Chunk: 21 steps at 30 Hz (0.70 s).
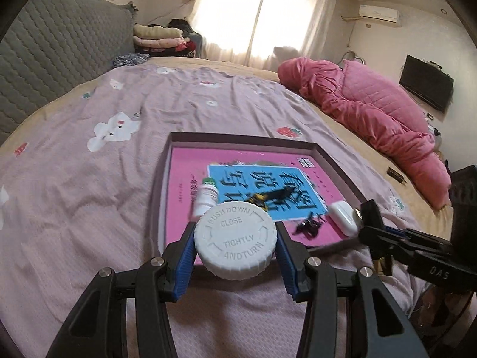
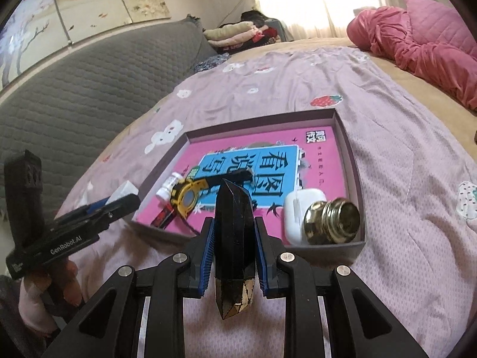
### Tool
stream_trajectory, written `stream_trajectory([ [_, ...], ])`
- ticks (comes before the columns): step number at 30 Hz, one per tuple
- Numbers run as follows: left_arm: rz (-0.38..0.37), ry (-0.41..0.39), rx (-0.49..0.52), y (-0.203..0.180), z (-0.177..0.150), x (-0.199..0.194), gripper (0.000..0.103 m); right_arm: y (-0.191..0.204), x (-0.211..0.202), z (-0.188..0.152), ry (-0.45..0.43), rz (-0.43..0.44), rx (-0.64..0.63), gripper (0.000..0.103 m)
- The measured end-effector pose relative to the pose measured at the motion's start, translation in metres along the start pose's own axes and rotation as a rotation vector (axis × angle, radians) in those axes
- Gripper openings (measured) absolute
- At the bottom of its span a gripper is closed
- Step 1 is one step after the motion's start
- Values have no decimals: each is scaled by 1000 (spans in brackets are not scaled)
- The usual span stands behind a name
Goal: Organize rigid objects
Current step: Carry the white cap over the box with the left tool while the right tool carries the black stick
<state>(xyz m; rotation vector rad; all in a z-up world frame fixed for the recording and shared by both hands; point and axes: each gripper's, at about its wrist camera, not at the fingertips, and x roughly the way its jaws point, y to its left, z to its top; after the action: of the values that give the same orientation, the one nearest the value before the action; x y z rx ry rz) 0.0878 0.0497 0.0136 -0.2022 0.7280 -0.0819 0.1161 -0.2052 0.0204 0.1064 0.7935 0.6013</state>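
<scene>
My left gripper (image 1: 235,247) is shut on a white bottle (image 1: 234,241) whose child-proof cap faces the camera, held just above the near edge of a shallow dark box (image 1: 238,137). A pink and blue book (image 1: 268,191) lines the box. On it lie a small white bottle (image 1: 205,197), a white earbud case (image 1: 342,216) and a black clip (image 1: 308,226). My right gripper (image 2: 234,226) is shut on a black faceted crystal-shaped piece (image 2: 234,238) with a gold tip, just before the box (image 2: 354,164). A gold knob (image 2: 331,220) sits beside the earbud case (image 2: 298,208) in the near right corner.
The box rests on a lilac cartoon-print bedsheet (image 1: 89,179). A yellow and black watch-like toy (image 2: 187,197) lies on the book. A pink quilt (image 1: 372,113) is heaped at the right, a grey headboard (image 1: 59,53) at the left, folded clothes (image 1: 161,37) behind. A hand (image 2: 47,292) holds the left gripper.
</scene>
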Motion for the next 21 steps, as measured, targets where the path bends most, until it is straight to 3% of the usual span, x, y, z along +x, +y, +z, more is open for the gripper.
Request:
stream_trajectory([
  [15,41,28,-11,9,5,24,50,-5,10,22,-48,8,6,24],
  [21,57,33,2,9,5,29,50,-7,25,17,5,-22,-3,21],
])
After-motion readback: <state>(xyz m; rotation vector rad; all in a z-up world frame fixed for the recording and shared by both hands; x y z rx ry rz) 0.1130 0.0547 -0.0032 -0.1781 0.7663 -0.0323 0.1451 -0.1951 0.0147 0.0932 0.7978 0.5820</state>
